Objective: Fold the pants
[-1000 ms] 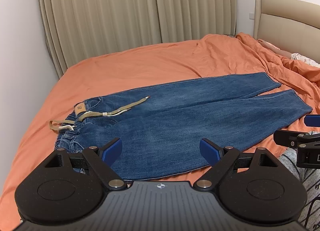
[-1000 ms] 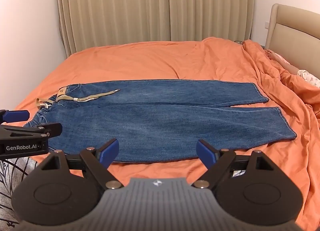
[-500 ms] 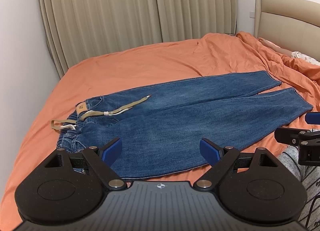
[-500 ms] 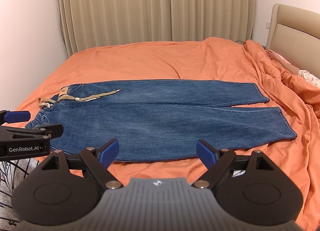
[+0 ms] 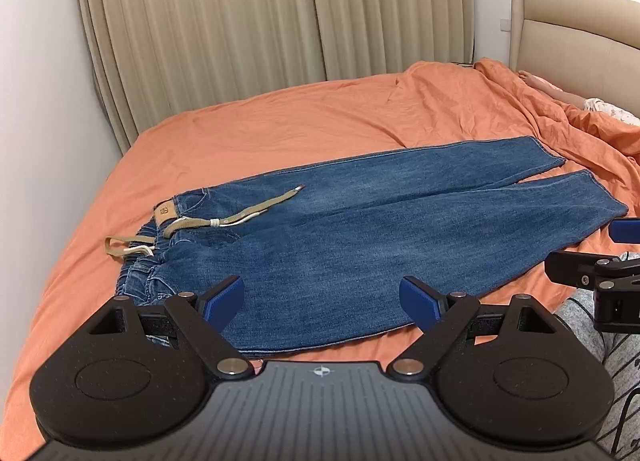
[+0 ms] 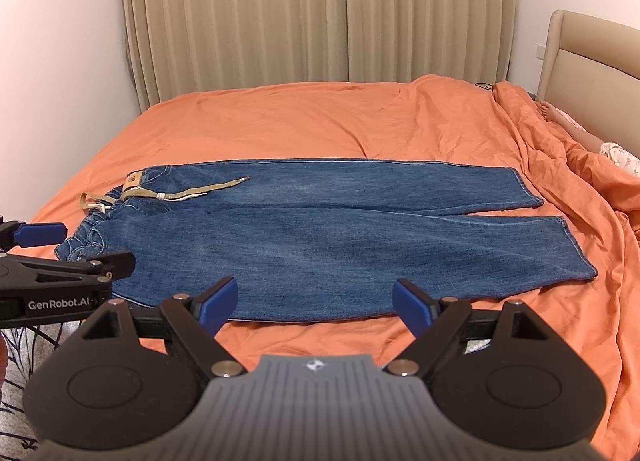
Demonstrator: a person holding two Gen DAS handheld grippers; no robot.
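Note:
Blue jeans point(image 5: 360, 229) lie flat across the orange bed, waistband with a tan drawstring point(image 5: 224, 217) at the left, both legs running to the right. They also show in the right wrist view point(image 6: 340, 237). My left gripper point(image 5: 322, 301) is open and empty, held above the jeans' near edge close to the waist. My right gripper point(image 6: 316, 301) is open and empty, held above the near edge of the near leg. Each gripper shows at the edge of the other's view, the right one point(image 5: 592, 269) and the left one point(image 6: 60, 257).
The orange sheet point(image 6: 304, 121) covers the bed. A bunched orange duvet point(image 6: 580, 181) lies at the right by the beige headboard point(image 6: 592, 57), with a person's foot point(image 6: 550, 111) showing. Beige curtains point(image 6: 320, 13) hang behind. A white wall point(image 5: 36, 141) stands at the left.
Both grippers have drifted slightly back and up from the bed. The jeans have not moved. Both grippers stay open.

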